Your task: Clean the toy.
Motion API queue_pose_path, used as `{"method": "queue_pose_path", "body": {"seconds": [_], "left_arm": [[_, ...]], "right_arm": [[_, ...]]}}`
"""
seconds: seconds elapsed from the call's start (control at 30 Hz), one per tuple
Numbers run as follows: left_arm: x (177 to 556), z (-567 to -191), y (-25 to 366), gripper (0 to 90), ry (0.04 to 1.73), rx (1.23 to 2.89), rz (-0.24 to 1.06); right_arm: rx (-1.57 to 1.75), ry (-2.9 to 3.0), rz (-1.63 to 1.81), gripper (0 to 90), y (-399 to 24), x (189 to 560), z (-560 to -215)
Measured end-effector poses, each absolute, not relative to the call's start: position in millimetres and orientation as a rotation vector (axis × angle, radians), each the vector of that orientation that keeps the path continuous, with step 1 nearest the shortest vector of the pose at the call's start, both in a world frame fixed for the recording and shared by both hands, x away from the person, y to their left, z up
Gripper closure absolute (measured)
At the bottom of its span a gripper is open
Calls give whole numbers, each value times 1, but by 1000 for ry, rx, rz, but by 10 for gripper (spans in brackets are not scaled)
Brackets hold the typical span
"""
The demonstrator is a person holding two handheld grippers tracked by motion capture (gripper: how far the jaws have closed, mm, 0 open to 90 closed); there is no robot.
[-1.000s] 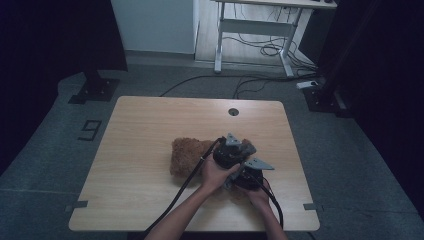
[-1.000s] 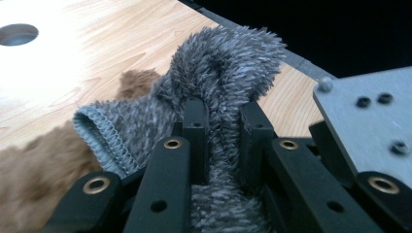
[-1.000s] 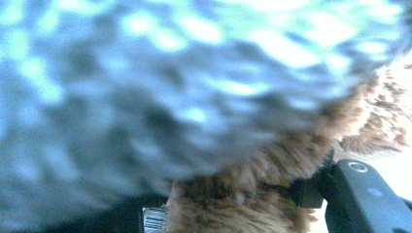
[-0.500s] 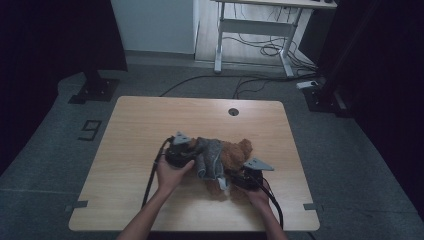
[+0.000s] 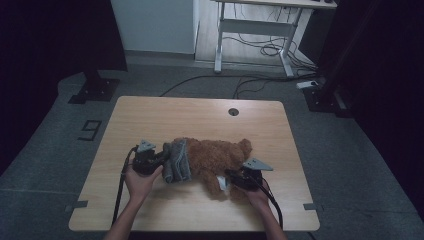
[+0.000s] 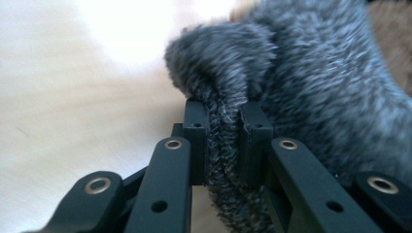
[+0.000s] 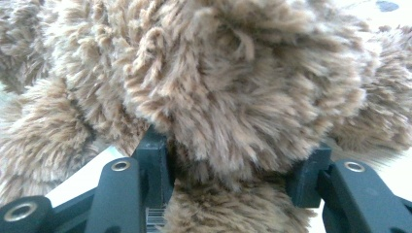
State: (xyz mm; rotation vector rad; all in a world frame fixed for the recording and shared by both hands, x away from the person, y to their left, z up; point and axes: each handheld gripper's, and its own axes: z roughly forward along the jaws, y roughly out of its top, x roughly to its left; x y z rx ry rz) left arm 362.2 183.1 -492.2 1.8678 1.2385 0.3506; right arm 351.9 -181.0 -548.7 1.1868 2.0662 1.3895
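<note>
two tongs hold our work: left tongs [image 5: 159, 161] clamp the grey garment [image 5: 178, 162] at the plush bear's [image 5: 215, 160] left end, right tongs [image 5: 231, 176] grip its limb, bear lying lengthwise across the counter [image 5: 150, 115].

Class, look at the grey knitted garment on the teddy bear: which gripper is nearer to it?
Left. The left gripper is clamped on the grey garment edge; the right gripper grips the brown teddy bear, apart from it.

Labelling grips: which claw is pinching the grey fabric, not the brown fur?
The left claw, shut on the fuzzy grey knit garment; the right claw clamps the brown plush bear.
</note>
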Motion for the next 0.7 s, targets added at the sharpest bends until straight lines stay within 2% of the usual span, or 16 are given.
{"method": "queue_pose_path", "body": {"seconds": [0.07,0.17,0.4,0.57,0.7], "left_arm": [[365,-497,174,771,1246,1881,383],[375,-495,170,772,1251,1893,363],[380,-453,173,768,1168,1828,379],[398,-412,132,766,1046,1836,382],[424,-410,99,761,1035,1909,355]], "right_arm": [[1188,2057,1376,460,-179,354,-549],[1211,2038,1369,459,-181,358,-549],[1233,2029,1384,459,-186,364,-549],[1237,1996,1358,461,-185,366,-549],[1213,2009,1364,461,-188,369,-549]]}}
